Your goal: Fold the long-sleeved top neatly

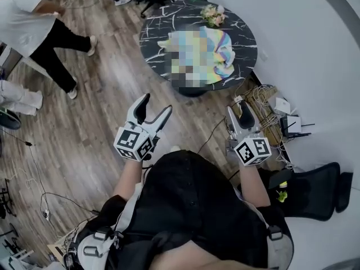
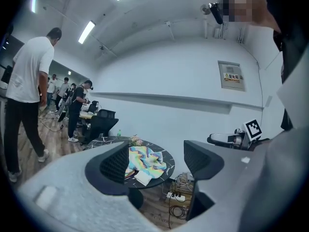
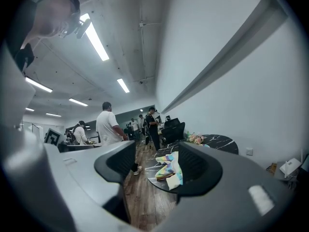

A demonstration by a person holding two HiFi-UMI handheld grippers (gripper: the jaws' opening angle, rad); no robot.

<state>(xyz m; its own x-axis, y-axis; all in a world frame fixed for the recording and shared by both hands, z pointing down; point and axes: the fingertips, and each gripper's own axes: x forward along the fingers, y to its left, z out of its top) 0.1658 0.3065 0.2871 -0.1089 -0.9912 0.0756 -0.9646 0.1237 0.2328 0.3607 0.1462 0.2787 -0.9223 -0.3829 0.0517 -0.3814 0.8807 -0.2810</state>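
Observation:
The long-sleeved top (image 1: 216, 52), pastel rainbow-striped, lies crumpled on a round black marble table (image 1: 163, 21) across the room. A mosaic patch covers part of it in the head view. The same top (image 2: 146, 160) shows between the jaws in the left gripper view, with a white piece at its near edge, and the top (image 3: 171, 168) also shows in the right gripper view. My left gripper (image 1: 156, 104) and right gripper (image 1: 237, 108) are held up in front of my body, well short of the table. Both are open and hold nothing.
A small bunch of flowers (image 1: 214, 16) sits at the table's far edge. Cables and a power strip (image 1: 264, 103) lie on the floor by the white wall. A black office chair (image 1: 315, 190) stands at my right. A person in a white shirt (image 1: 28, 16) stands at the left on the wooden floor.

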